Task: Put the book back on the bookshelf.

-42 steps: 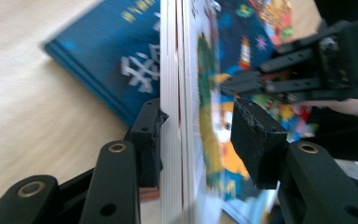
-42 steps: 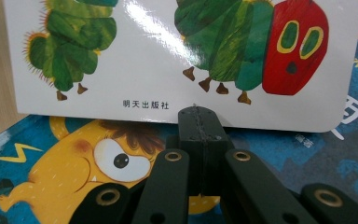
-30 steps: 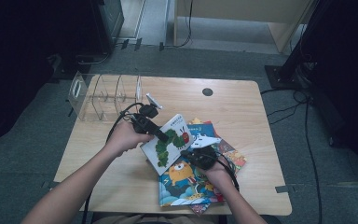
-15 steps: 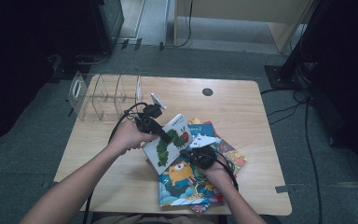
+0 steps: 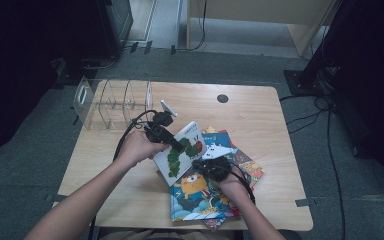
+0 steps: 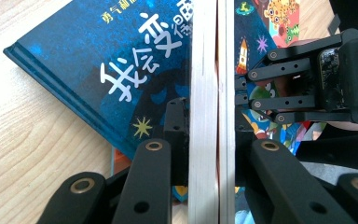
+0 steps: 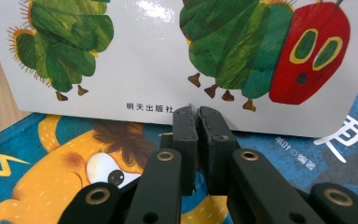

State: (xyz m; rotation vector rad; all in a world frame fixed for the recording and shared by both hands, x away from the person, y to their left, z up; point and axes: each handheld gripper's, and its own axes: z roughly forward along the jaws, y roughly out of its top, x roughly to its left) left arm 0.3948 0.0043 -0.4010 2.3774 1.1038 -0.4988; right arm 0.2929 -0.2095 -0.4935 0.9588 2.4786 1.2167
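The left gripper (image 5: 180, 146) has just been closing its jaws, and they are clamped on the edge of the white caterpillar picture book (image 5: 181, 152), whose page block (image 6: 212, 93) stands pinched between the pads in the left gripper view. That book sits tilted atop a pile of picture books near the table's (image 5: 265, 120) front edge, over the orange-monster book (image 5: 196, 192). The right gripper (image 5: 206, 163), jaws together on nothing, noses against the caterpillar book's lower edge.

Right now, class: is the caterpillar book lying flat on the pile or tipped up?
Tipped up. The caterpillar book has its far edge raised, clamped between the left gripper jaws; its near edge rests on the monster book.
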